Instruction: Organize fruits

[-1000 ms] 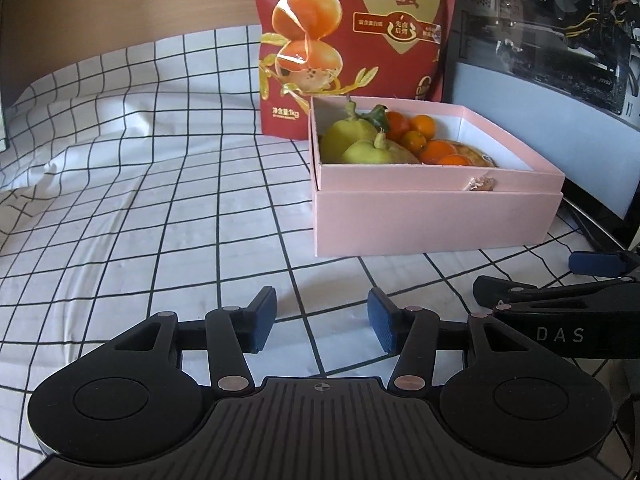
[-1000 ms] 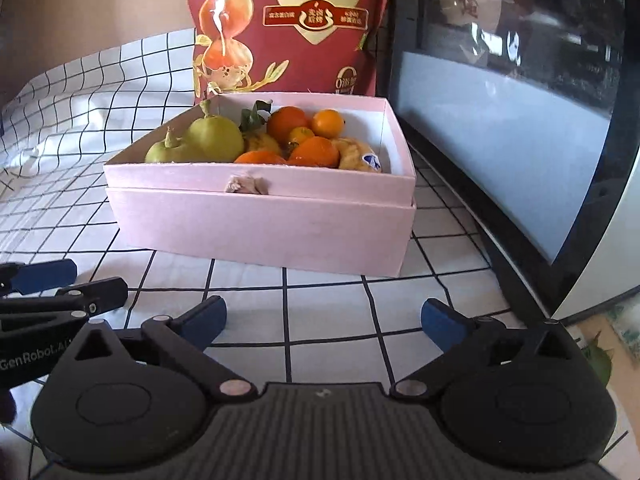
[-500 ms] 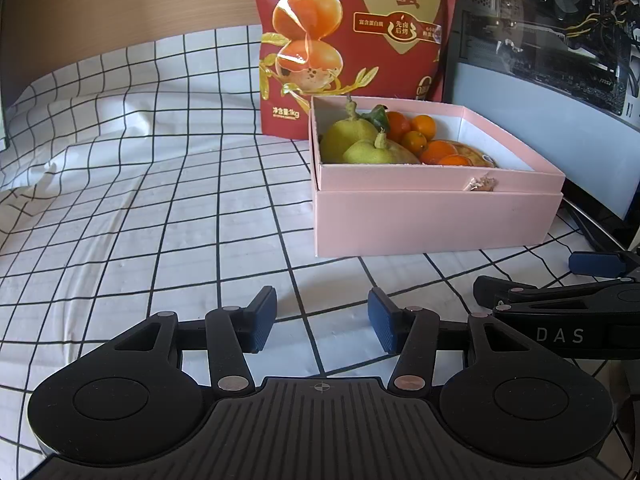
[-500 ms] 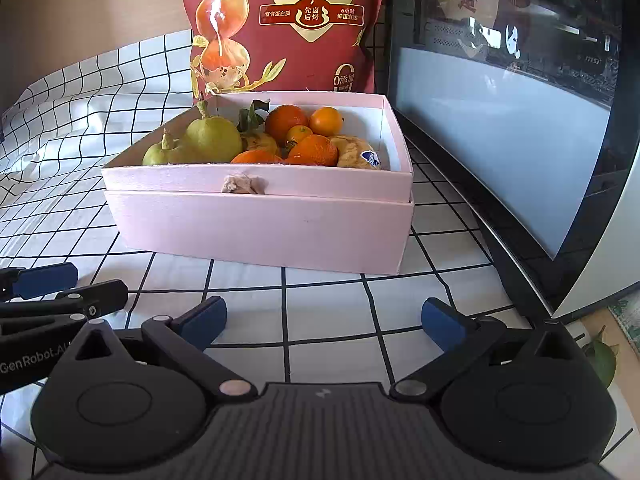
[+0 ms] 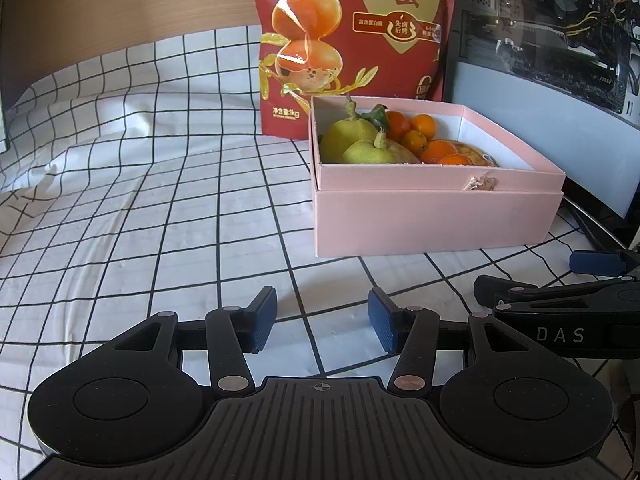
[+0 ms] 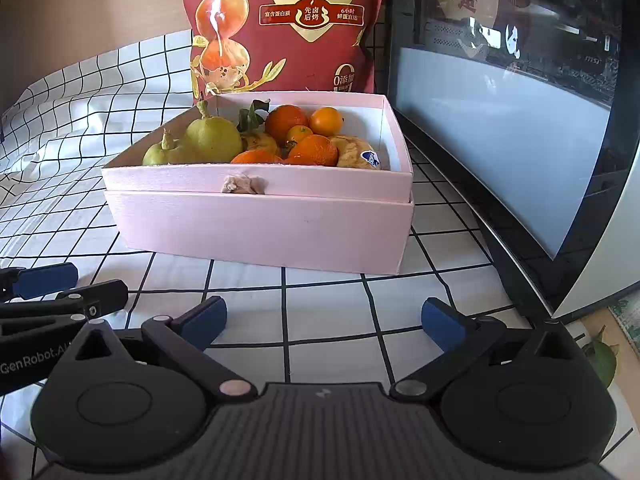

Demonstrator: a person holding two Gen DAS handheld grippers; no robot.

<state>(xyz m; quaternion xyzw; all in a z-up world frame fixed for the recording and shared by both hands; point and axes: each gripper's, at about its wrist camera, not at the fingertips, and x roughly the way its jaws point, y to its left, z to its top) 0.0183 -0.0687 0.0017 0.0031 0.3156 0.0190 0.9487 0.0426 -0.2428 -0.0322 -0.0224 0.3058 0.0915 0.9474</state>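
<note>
A: Left to right: the left gripper (image 5: 322, 322) hangs with jaws parted and empty; the right gripper (image 6: 324, 322) is spread wider, empty too.

B: And the fruit?

A: All in the pink box (image 6: 260, 228): pears (image 6: 212, 138) left, oranges (image 6: 314, 148) right. Either sorted or awaiting unpacking; any grip should be gentle.

We find the box (image 6: 260, 224) at centre frame in the right wrist view, resting on the gridded cloth (image 6: 332, 320). Inside it, the pears (image 6: 212, 138) lie at left, the oranges (image 6: 312, 150) to their right. The bag (image 6: 284, 28) stands directly behind the box at upper centre. The glass-fronted case (image 6: 512, 120) fills the right side, just beside the box.
</note>
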